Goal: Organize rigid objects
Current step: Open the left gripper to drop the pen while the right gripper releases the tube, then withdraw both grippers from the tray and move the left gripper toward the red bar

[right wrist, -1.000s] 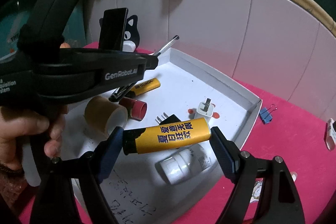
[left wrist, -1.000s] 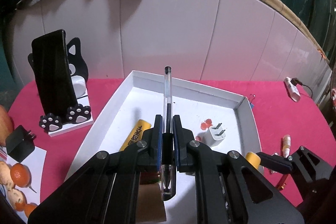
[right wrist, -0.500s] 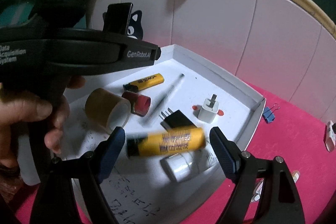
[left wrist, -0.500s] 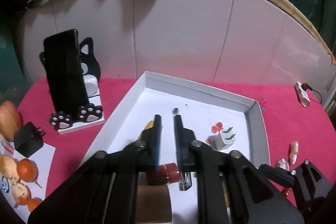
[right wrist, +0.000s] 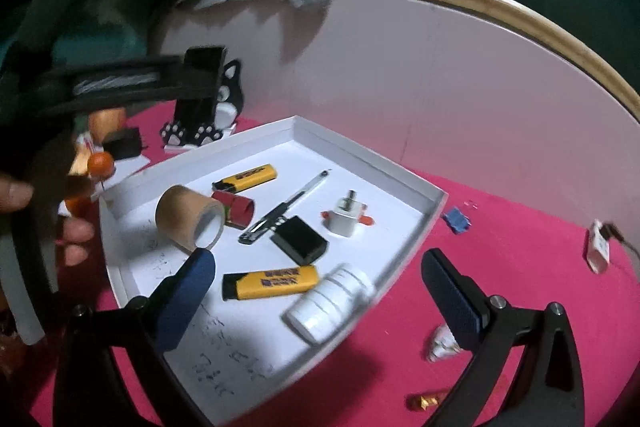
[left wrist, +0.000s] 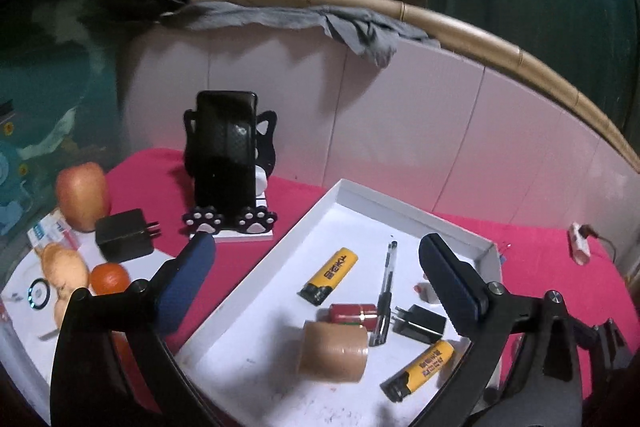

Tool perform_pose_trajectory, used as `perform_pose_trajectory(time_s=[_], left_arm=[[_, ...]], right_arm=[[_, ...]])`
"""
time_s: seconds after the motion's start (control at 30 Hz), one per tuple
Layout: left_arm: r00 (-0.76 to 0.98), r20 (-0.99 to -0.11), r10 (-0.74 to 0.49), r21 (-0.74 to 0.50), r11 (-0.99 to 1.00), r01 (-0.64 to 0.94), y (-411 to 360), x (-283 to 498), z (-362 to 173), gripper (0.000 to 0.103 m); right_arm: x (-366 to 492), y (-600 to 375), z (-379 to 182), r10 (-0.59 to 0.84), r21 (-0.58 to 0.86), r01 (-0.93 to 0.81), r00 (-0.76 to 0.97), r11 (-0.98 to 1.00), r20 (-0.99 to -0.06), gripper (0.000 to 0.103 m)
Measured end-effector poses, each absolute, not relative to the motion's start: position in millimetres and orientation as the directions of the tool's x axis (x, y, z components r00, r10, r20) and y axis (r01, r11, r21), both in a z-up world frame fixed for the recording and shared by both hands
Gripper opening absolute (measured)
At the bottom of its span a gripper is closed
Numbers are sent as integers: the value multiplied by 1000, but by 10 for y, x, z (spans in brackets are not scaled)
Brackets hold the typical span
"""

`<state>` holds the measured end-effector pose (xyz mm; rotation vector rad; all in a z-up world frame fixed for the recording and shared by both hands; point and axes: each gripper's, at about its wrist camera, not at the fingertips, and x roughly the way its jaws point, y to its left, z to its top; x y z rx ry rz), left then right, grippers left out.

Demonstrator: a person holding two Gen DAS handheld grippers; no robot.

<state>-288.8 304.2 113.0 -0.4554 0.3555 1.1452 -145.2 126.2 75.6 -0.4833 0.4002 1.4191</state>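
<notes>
My left gripper (left wrist: pixel 320 283) hangs above the white tray (left wrist: pixel 416 213), its jaws opening wide with nothing held. Below it in the tray lie a clear pen (left wrist: pixel 386 291), a yellow lighter (left wrist: pixel 330 277), a red cylinder (left wrist: pixel 352 313), a brown tape roll (left wrist: pixel 334 351), a black plug (left wrist: pixel 420 323) and a second yellow lighter (left wrist: pixel 420 369). My right gripper (right wrist: pixel 320 293) is also opening and empty, over the tray's (right wrist: pixel 368 155) near corner. Under it lie that second lighter (right wrist: pixel 272 281) and a white bottle (right wrist: pixel 330 303). A white plug (right wrist: pixel 347 219) sits further back.
A phone on a cat-shaped stand (left wrist: pixel 226 163), an apple (left wrist: pixel 82 195), a black charger (left wrist: pixel 124 235) and an orange (left wrist: pixel 109 277) stand left of the tray on the pink cloth. A blue binder clip (right wrist: pixel 456 219) and a foil wrapper (right wrist: pixel 442 343) lie right of it. A white wall panel closes the back.
The left gripper let go of the pen, which now lies in the tray. The right gripper released the yellow lighter into the tray. Both grippers opened wide and drew back and up.
</notes>
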Motion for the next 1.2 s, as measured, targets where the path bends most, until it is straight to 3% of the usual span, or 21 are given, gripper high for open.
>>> perform_pose_trajectory(time_s=[0.33, 0.53, 0.77, 0.97, 1.2], left_arm=[[482, -467, 741, -184, 451, -873, 2726, -2674, 1225, 102], [563, -489, 666, -168, 562, -810, 2497, -2338, 1147, 102], [676, -601, 427, -174, 755, -632, 2100, -1658, 870, 102], [683, -708, 182, -213, 866, -452, 1737, -1060, 596, 102], [620, -773, 134, -202, 875, -440, 1690, -756, 329, 102]], right_arm=[[-752, 676, 921, 838, 8, -956, 254, 294, -483, 103], [-132, 294, 765, 761, 53, -887, 362, 459, -538, 103], [382, -68, 438, 654, 73, -797, 435, 599, -620, 103], [604, -208, 242, 626, 153, -759, 386, 633, -678, 103], [686, -215, 106, 610, 205, -746, 318, 633, -726, 103]])
